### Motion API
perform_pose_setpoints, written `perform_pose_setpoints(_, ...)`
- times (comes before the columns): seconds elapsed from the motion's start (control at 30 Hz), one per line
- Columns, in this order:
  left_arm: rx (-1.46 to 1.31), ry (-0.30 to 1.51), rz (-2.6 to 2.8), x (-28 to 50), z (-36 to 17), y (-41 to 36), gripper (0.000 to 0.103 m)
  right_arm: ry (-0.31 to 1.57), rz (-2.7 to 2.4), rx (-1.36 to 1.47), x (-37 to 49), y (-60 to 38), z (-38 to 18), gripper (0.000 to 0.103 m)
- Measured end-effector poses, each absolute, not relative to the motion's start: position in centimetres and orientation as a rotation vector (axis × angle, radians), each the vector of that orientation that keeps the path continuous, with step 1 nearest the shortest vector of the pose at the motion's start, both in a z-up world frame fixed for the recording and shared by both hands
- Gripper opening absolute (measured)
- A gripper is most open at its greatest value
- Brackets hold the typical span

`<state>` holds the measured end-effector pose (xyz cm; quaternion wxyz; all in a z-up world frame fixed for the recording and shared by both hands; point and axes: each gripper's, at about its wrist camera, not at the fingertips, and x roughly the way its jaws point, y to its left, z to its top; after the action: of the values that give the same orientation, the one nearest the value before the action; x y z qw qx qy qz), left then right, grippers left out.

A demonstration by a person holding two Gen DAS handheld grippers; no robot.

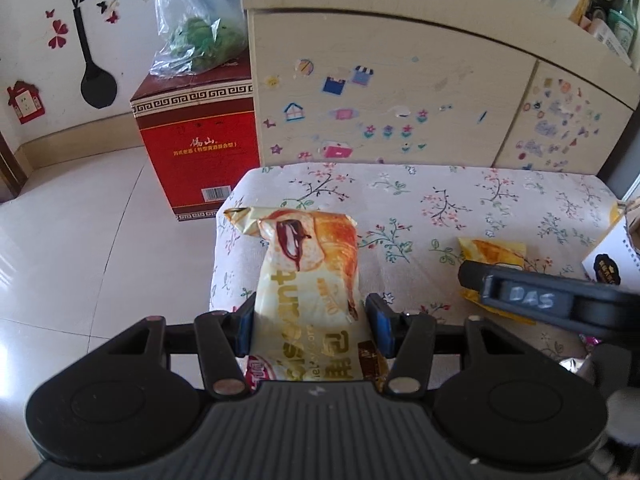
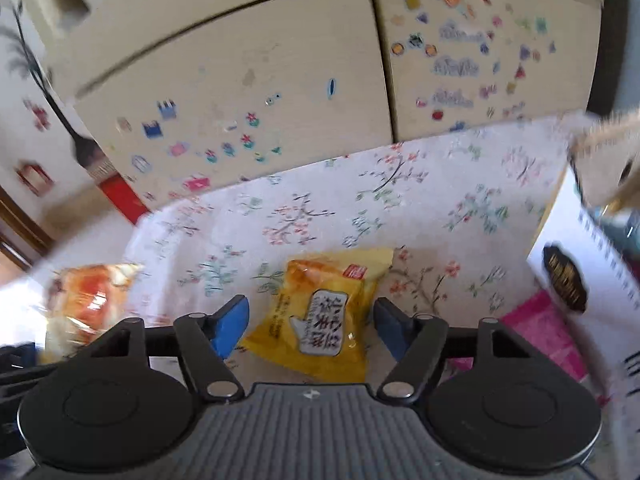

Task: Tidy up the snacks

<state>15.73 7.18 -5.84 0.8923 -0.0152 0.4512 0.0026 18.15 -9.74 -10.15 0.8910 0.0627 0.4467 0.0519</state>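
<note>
Floral cloth (image 1: 460,200) covers the cushioned surface under both grippers, with a cream cabinet (image 1: 400,92) dotted with stickers behind it and a red carton (image 1: 200,152) on the tiled floor beyond the left fingers. Between the blue pads of the left gripper (image 1: 310,322) sits a cream croissant packet (image 1: 308,280), clenched at its middle, its far end (printed with a chocolate-filled pastry) sticking out past the fingertips over the cloth's edge. Off to the right of those fingers the dark finger of the right gripper (image 1: 520,294) crosses the view above a yellow snack packet (image 1: 492,254). In the right wrist view that gripper (image 2: 310,326) is released: its pads stand apart on either side of the yellow snack packet (image 2: 324,312), which lies flat on the cloth with a gap at each side, touching neither pad. Right of the right fingers stands a white box (image 2: 592,280), with a pink wrapper (image 2: 548,332) at its foot; left of them shows the blurred croissant packet (image 2: 88,300).
</note>
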Motion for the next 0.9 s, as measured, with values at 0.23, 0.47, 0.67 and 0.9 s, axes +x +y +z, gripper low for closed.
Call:
perform_pose_setpoints(0.23, -0.033, 0.929, 0.007, 15.6, -5.6, 7.0, 0.054, 0.92, 0.135, 0.036, 17.5, -9.9, -10.3, 0.05)
perform_pose_setpoints(0.47, -0.041, 0.9, -0.029, 15.4, -4.4, 6.0, 0.054, 0.938, 0.208, 0.1, 15.5, -12.7, -8.4, 0.049)
perform_pose_setpoints(0.67, -0.01, 0.841, -0.075, 14.8, -2.6, 4.3, 0.054, 0.904, 0.235, 0.039, 12.8, -13.5, -5.4, 0.049)
perform_pose_setpoints(0.9, 0.032, 0.78, -0.123, 13.7, -1.1, 2.3, 0.054, 0.818, 0.22, -0.016, 9.2, -15.4, -1.9, 0.049)
